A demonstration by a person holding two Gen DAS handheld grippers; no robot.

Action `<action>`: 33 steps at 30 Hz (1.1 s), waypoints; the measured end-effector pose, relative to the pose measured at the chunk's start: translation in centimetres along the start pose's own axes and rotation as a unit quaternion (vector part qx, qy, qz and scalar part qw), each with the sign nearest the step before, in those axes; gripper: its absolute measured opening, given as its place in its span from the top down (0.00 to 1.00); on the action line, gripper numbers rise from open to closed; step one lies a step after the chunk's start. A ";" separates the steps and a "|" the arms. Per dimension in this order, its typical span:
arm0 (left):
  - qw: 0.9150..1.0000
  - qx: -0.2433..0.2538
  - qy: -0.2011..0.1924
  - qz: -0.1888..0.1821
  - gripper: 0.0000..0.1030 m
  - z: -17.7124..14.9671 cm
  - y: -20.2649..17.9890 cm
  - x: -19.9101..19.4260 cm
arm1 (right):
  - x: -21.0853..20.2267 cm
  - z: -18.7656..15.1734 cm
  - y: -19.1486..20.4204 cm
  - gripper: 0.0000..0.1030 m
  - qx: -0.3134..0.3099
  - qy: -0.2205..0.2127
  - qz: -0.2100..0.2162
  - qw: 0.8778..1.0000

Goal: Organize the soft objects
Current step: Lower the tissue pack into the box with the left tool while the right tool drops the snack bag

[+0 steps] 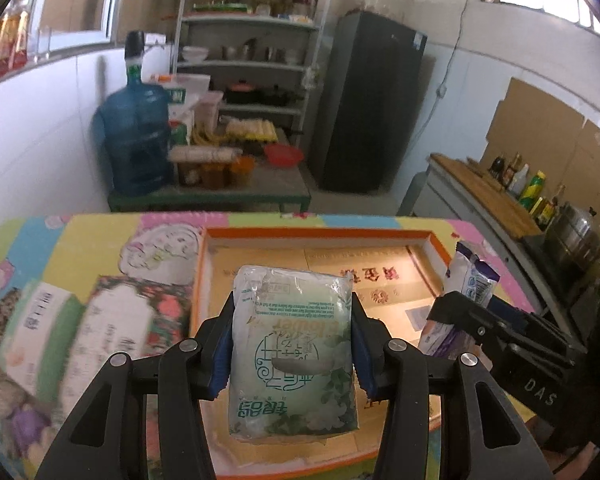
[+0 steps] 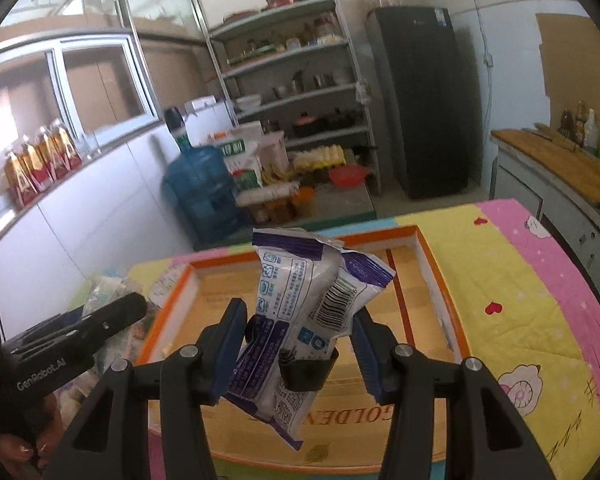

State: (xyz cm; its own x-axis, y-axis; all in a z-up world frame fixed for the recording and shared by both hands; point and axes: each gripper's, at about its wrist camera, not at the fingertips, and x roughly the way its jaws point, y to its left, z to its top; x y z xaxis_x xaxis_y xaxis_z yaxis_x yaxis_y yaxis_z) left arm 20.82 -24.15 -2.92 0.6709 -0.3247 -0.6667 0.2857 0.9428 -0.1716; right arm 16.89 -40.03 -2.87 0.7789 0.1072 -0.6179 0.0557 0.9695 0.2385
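A soft green-and-white tissue pack (image 1: pixel 296 344) stands upright between the blue pads of my left gripper (image 1: pixel 293 312), which is shut on it. It hangs over a shallow cardboard box with an orange rim (image 1: pixel 320 234). My right gripper (image 2: pixel 300 314) is shut on a crinkled purple-and-white packet (image 2: pixel 300 296), also above the box (image 2: pixel 432 264). In the left wrist view the right gripper (image 1: pixel 460 308) and its packet (image 1: pixel 474 276) show at the box's right side. The left gripper (image 2: pixel 128 308) appears at the box's left edge in the right wrist view.
Two more flat packs, one floral (image 1: pixel 116 320) and one green-edged (image 1: pixel 40 320), lie left of the box on the patterned tablecloth (image 2: pixel 520 280). Beyond the table stand a blue water jug (image 1: pixel 136 140), a shelf rack (image 1: pixel 256 60), a dark fridge (image 1: pixel 372 100) and a counter (image 1: pixel 488 196).
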 end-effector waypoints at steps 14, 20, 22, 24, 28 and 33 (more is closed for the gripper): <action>0.999 0.016 0.036 -0.006 0.33 -0.9 -0.3 4.9 | 3.4 -0.8 -2.1 0.47 0.013 0.043 -0.001 0.999; 1.000 0.000 0.010 -0.015 0.27 -0.6 0.2 4.0 | 3.6 -0.9 -1.8 0.43 0.005 0.038 -0.012 0.999; 1.000 -0.001 0.001 -0.017 0.26 -0.4 0.3 3.6 | 3.4 -0.9 -1.8 0.38 0.006 0.035 -0.014 0.999; 1.000 0.000 -0.009 -0.022 0.26 -0.2 0.3 3.0 | 3.2 -0.9 -1.9 0.32 0.006 0.029 -0.017 0.999; 0.999 0.000 -0.035 -0.038 0.26 0.1 0.2 1.2 | 2.6 -0.7 -1.8 0.28 0.007 0.017 -0.017 1.000; 0.998 0.005 -0.039 -0.048 0.25 0.6 0.5 -1.0 | 1.1 -0.7 -1.4 0.28 0.012 0.002 -0.015 1.000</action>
State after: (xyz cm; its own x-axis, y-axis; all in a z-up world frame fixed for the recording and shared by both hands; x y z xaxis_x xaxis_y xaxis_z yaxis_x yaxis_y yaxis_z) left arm 20.70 -23.43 -1.88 0.6905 -0.4192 -0.5894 0.3584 0.9062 -0.2246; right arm 17.22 -41.11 -4.38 0.7741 0.0799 -0.6281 0.0940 0.9665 0.2388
